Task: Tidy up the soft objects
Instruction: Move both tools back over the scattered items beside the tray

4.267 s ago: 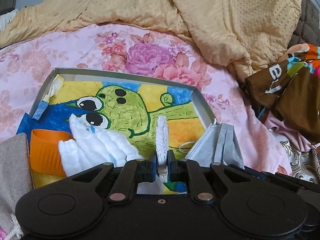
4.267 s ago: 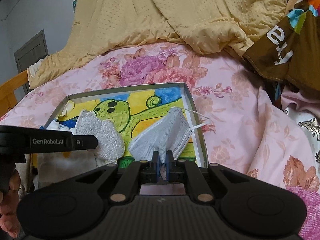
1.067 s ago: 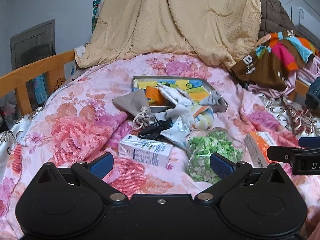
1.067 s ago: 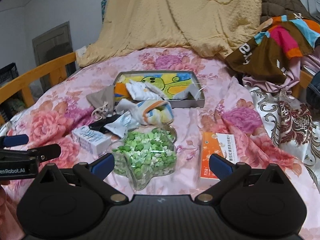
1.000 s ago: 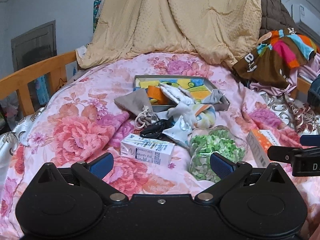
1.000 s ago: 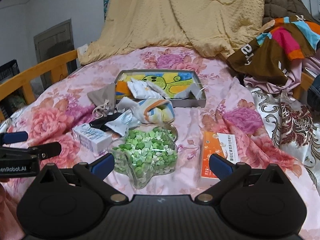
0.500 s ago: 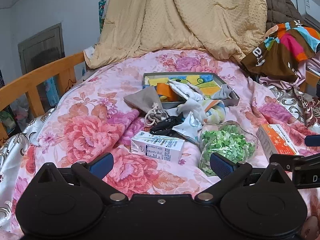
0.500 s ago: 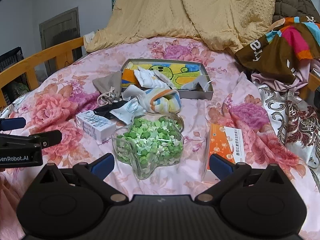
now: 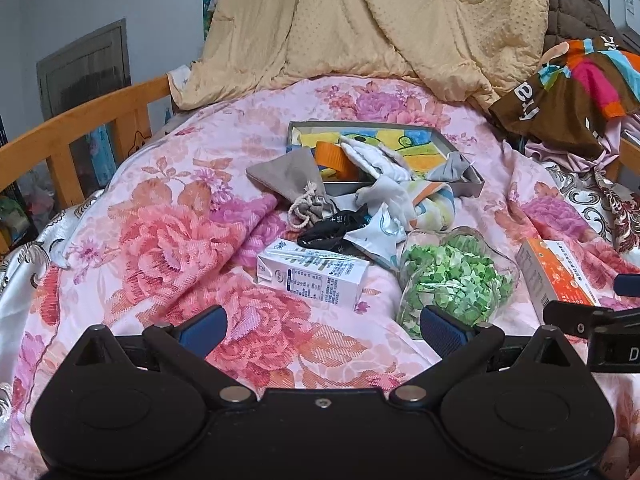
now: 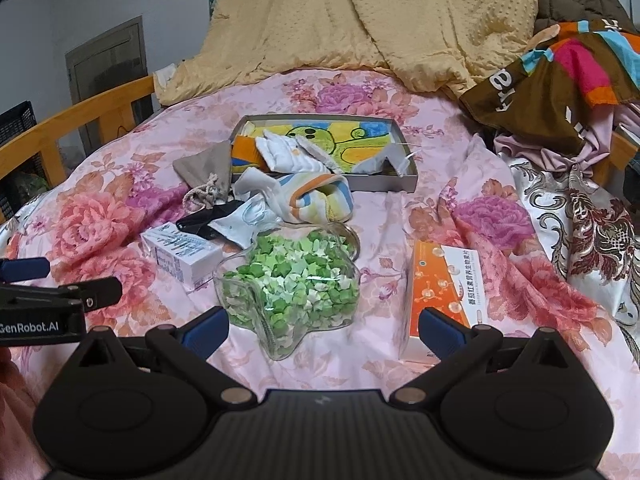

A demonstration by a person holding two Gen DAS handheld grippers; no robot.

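A shallow grey tray [image 9: 464, 192] [image 10: 384, 188] with a cartoon picture lies on the floral bed. In it are a white cloth [image 9: 372, 158] [image 10: 288, 152], an orange item [image 9: 332, 156] and a grey face mask [image 9: 452, 166] [image 10: 384, 162]. In front of the tray lie a grey drawstring pouch [image 9: 288, 176] [image 10: 204, 168], a striped cloth [image 9: 432, 204] [image 10: 320, 196], a black strap [image 9: 332, 228] and a white mask [image 9: 376, 236]. My left gripper [image 9: 320, 330] and right gripper [image 10: 324, 330] are open and empty, held back near the bed's front.
A white carton [image 9: 312, 272] [image 10: 180, 254], a clear star-shaped jar of green paper stars [image 9: 452, 280] [image 10: 292, 284] and an orange box [image 9: 556, 276] [image 10: 444, 284] lie in front. A yellow quilt [image 9: 380, 24] and piled clothes [image 9: 568, 92] are behind. A wooden rail [image 9: 80, 128] runs along the left.
Both grippers let go of the white pad and the grey mask in the tray, opened, and pulled far back. In the last second both views have drifted slightly closer to the carton and jar.
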